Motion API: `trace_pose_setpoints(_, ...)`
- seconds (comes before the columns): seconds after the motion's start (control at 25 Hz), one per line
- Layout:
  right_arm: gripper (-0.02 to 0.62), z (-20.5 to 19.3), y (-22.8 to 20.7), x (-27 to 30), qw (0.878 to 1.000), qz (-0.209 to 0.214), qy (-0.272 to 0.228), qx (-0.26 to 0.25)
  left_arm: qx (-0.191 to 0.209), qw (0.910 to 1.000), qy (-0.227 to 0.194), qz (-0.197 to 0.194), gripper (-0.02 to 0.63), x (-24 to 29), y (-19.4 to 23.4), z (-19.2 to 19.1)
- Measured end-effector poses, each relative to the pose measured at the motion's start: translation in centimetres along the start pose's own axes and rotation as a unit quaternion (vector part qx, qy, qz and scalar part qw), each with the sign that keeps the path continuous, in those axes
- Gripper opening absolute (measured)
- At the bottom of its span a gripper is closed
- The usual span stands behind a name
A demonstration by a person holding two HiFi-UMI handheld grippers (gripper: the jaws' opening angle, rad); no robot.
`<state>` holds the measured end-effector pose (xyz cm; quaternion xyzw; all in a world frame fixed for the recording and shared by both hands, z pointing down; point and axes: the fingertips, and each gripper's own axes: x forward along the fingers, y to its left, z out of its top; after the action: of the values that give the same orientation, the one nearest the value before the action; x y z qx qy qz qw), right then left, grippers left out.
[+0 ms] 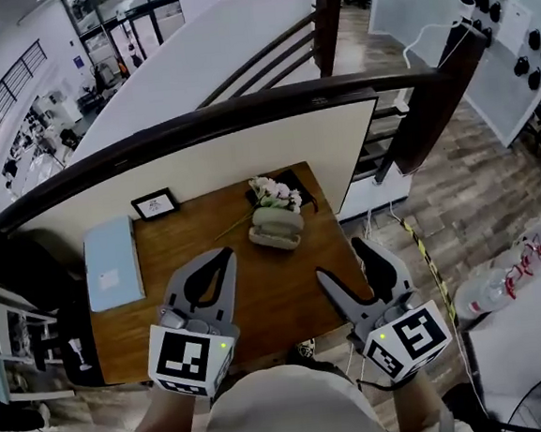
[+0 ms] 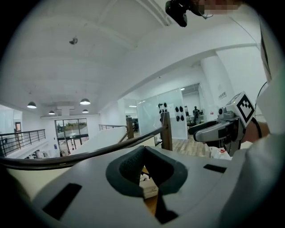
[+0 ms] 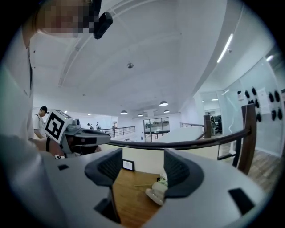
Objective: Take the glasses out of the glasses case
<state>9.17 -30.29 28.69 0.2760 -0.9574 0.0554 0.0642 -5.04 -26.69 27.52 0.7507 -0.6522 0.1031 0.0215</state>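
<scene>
Hovering over table (image 1: 258, 291) edge, left gripper (image 1: 224, 255), right gripper (image 1: 339, 258), case (image 1: 276, 229) ahead

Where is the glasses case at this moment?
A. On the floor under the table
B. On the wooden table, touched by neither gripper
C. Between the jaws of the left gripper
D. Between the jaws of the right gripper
B: the glasses case lies on the table by the flowers, while the left gripper and the right gripper are apart from it, nearer the person, with nothing between their jaws.
</scene>
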Motion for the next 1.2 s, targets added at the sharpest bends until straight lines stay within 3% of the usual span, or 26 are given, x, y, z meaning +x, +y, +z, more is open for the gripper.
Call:
trace_pose_setpoints(0.44,0.298,-2.0,-3.0,5.4,0.993,0.110,0.033,-0.022,-0.008,0.9952,0.034,0.091,0.002,2.1,1.1,-2.0)
trace_pose_setpoints(0.76,0.288,-4.0,-3.2,7.1,0.991,0.121,0.060,-0.011,-0.015,0.9926,0.046,0.111,0.002,1.2,2.7,-3.1)
trace_pose_setpoints(1.2,0.244,-7.2,-4.5,11.6,0.988,0.102,0.113,-0.010,-0.024,0.9933,0.065,0.092,0.002,3.3,5.6,-5.2)
